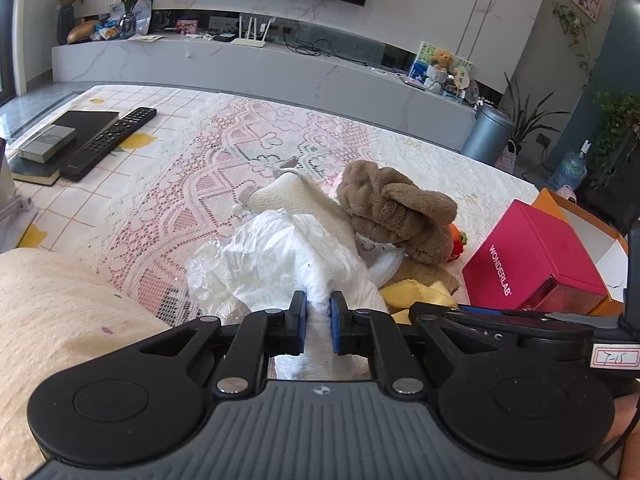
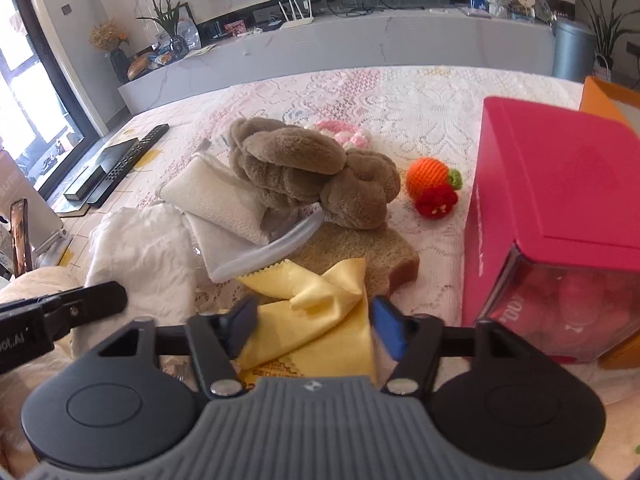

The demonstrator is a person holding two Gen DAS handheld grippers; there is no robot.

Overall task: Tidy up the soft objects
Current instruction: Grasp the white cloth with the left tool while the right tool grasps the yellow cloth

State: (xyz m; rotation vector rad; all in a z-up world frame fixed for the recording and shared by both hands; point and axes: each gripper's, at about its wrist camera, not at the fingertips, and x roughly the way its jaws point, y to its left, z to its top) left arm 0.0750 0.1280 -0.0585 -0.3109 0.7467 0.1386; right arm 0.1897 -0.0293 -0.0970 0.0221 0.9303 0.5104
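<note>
Left gripper point(image 1: 318, 309) pinches the white cloth point(image 1: 280, 256) at the pile's near-left edge; best to lift it slowly so its crumpled folds don't drag the brown plush point(image 1: 396, 208) behind. Right gripper point(image 2: 314, 320) hangs spread wide over the yellow cloth point(image 2: 320, 300), gripping nothing.

bright daylight from left window, sharp; fisheye-bent edges

Both the left gripper point(image 1: 319, 312) and right gripper point(image 2: 314, 322) are black, ribbed grey behind; blue finger pads point(image 2: 390, 330), silver pivot screws point(image 1: 231, 385).
</note>
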